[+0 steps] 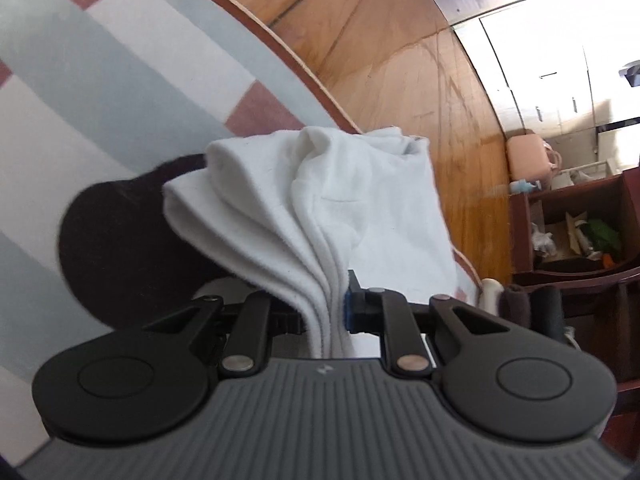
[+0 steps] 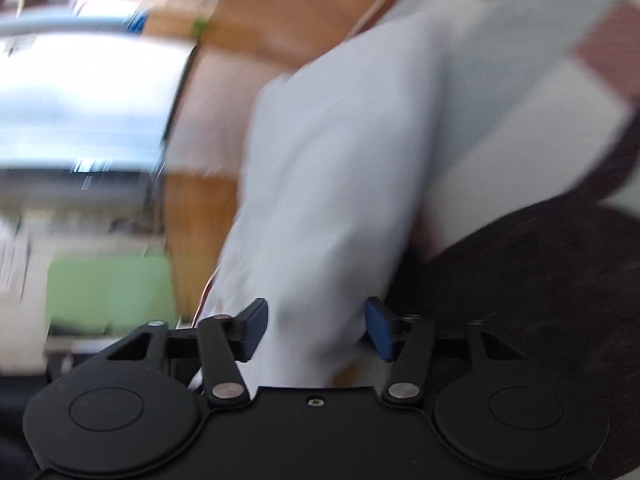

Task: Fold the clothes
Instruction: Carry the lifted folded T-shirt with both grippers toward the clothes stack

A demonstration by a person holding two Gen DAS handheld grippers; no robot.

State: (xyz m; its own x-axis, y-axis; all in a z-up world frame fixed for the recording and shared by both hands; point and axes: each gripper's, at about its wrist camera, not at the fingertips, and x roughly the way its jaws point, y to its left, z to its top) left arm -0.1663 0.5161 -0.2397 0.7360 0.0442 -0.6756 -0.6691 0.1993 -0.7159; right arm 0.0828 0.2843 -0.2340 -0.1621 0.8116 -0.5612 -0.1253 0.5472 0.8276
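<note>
A white garment (image 1: 320, 200), folded into several layers, hangs bunched over the striped bed cover (image 1: 100, 80). My left gripper (image 1: 326, 312) is shut on its lower edge, the layers squeezed between the pads. A dark garment (image 1: 120, 248) lies on the cover behind and to the left of it. The right wrist view is blurred. There the white garment (image 2: 340, 160) runs up from between the blue pads of my right gripper (image 2: 316, 324). Its jaws stand apart, and the cloth sits loose in the gap. The dark garment (image 2: 540, 280) lies just to its right.
The cover's brown edge curves along a wooden floor (image 1: 400, 60). A dark wooden shelf (image 1: 572, 232) with clutter stands at the right, a pink object (image 1: 528, 156) beyond it. A green shape (image 2: 108, 288) and bright furniture blur at the left of the right wrist view.
</note>
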